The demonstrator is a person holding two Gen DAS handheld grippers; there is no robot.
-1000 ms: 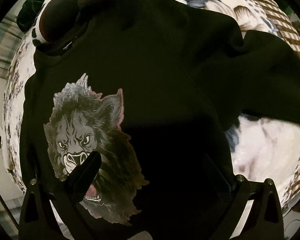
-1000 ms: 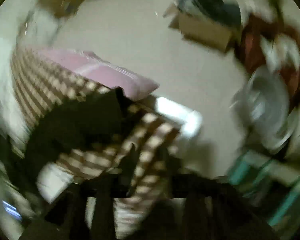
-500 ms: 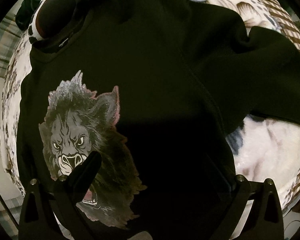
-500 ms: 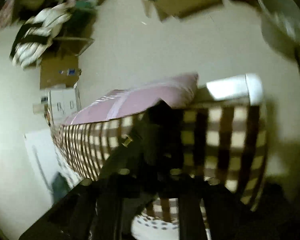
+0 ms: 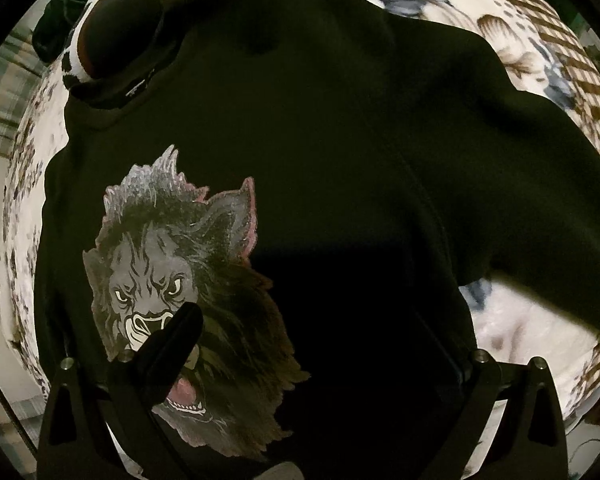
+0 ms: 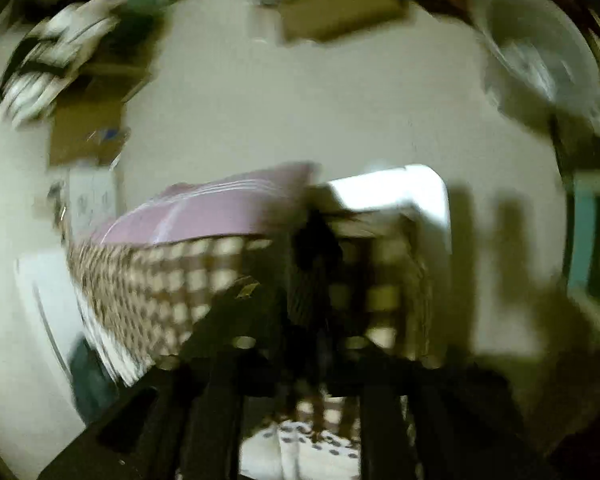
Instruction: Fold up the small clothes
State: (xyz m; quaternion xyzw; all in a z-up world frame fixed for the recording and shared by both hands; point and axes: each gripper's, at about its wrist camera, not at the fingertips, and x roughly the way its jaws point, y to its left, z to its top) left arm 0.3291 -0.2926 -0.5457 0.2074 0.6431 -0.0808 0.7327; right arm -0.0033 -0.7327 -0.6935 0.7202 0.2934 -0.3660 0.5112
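You are working a black sweatshirt (image 5: 320, 140) lying spread on the patterned bedspread (image 5: 540, 32). Left gripper (image 5: 324, 344) is hovering spread wide; right gripper (image 6: 316, 280) is apparently pinching dark cloth. Soft, limp fabric: grip the hem or sleeve edges.

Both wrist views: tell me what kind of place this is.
Probably a bedroom at home. The black wolf-print shirt lies spread on a bed's floral blanket, a pink pillow sits on checked bedding, and cardboard boxes stand on the floor.
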